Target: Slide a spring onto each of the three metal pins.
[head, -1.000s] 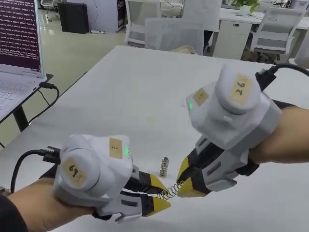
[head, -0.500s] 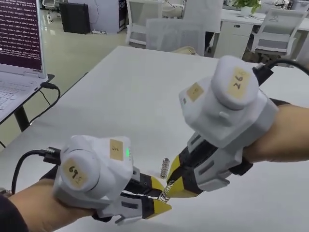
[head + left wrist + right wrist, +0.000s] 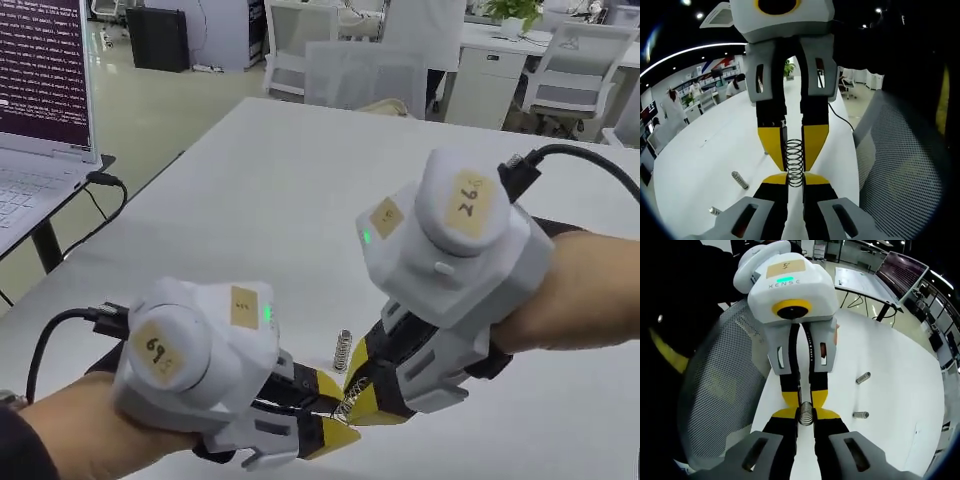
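Steel coils are what I watch: the spring (image 3: 795, 162) sits in the air between the two sets of tongs, above the white table (image 3: 300, 200). A second ago the tips were apart and the spring stretched out between them. Now the right gripper (image 3: 806, 415) has come down and across, so the yellow tips nearly meet and the coil is bunched short.

From the left gripper view, the right tongs are clenched on the spring's upper turns, one pad on each side. The left gripper (image 3: 795, 182) is pinched tight at the spring's lower end. Whether it grips a pin running up inside the coil or only the coil itself, I cannot make out from here; the turns hide whatever is in the middle.

I read the closing gap as the sliding stroke itself: the right side is pushing the spring toward the left. If a pin is in there, this spring is close to seated, and the next thing I would want is for the right tongs to let go without dragging the coil back.

Just beyond the tips another spring (image 3: 342, 349) stands upright on the table, apart from both grippers. A short metal piece (image 3: 860, 415) lies near it. So the job looks partly done, with more to thread.
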